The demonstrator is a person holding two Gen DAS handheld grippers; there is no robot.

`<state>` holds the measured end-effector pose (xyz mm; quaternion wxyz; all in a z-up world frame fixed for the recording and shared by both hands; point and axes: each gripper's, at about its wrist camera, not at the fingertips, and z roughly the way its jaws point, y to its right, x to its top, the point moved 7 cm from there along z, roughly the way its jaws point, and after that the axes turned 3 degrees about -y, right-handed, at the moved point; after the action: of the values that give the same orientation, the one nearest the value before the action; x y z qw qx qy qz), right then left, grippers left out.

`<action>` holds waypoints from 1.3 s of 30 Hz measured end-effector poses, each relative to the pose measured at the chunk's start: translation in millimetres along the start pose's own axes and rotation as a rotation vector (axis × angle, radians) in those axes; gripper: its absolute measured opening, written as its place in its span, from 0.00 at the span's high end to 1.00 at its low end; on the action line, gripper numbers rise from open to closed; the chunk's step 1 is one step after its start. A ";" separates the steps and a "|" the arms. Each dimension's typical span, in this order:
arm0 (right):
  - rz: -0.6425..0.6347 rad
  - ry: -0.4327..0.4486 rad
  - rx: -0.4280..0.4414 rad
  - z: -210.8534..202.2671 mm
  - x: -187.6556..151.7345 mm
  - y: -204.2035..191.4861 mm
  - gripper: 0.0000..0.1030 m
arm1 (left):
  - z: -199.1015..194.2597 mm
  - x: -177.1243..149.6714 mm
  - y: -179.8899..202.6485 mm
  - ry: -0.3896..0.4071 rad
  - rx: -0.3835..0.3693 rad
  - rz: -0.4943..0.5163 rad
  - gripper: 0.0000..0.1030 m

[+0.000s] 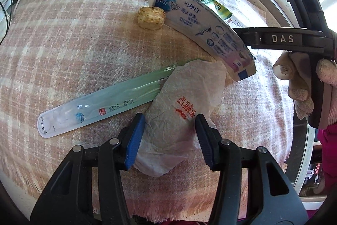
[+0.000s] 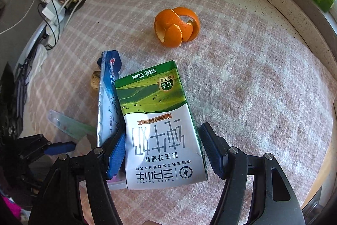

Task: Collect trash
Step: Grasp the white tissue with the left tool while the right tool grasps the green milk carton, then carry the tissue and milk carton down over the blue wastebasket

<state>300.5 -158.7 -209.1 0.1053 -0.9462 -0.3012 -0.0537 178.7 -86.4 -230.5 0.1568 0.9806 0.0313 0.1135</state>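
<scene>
Your left gripper [image 1: 168,136] straddles the paper wrapper [image 1: 179,117], part-open, not clearly pinching. Your right gripper [image 2: 162,153] brackets the milk carton [image 2: 160,125], ungripped; closing may snag the toothpaste tube [image 2: 108,98] beside it.

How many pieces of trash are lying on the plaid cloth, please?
6: paper wrapper, toothbrush pack, toothpaste tube, milk carton, orange peel, food scrap. More may be hidden.

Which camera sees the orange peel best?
The right wrist view: the orange peel lies whole and unblocked on the checked cloth. The left wrist view shows only its top behind the toothpaste tube.
</scene>
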 end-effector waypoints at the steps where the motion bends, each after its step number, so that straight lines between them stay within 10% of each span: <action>1: 0.000 0.002 -0.005 0.3 -0.3 -0.3 0.35 | -0.8 1.2 -3.4 0.003 0.001 -0.007 0.57; 11: 0.054 0.065 0.006 -15.3 -3.7 6.4 0.38 | -6.9 1.0 -20.4 0.023 -0.046 -0.066 0.86; 39: 0.263 0.317 0.050 -97.5 -57.3 19.4 0.39 | -76.3 -23.6 -45.7 0.143 -0.100 -0.124 0.88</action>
<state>261.5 -228.7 -127.0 0.1812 -0.9541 -0.1560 -0.1802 136.8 -22.3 -179.4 0.2099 0.9570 0.0975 0.1748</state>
